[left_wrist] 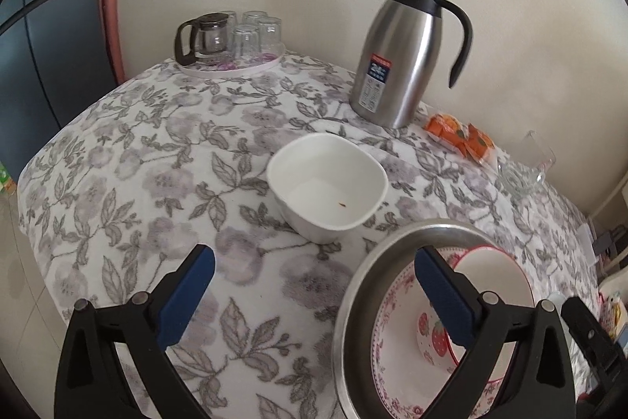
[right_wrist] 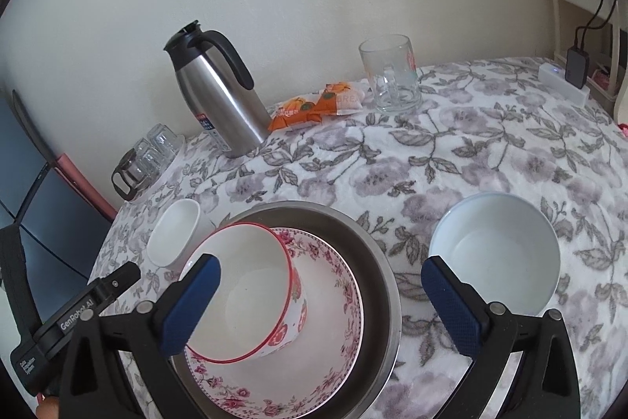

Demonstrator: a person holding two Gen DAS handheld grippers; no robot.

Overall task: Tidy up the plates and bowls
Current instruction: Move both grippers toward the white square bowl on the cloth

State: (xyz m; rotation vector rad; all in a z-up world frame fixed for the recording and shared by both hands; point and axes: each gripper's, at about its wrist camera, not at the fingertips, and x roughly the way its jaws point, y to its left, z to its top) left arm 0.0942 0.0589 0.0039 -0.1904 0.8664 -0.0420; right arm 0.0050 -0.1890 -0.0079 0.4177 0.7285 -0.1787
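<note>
Red-rimmed strawberry bowl (right_wrist: 251, 293) sits tilted in the floral plate (right_wrist: 333, 309), inside the steel basin (right_wrist: 376, 262). Square white bowl (left_wrist: 327, 183) upright far left; round white bowl (right_wrist: 494, 258) right.

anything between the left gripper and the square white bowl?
Nothing visible. In the left wrist view, only bare floral tablecloth lies between the open left gripper and the square white bowl. The stacked dishes in the steel basin sit off to the right.
</note>
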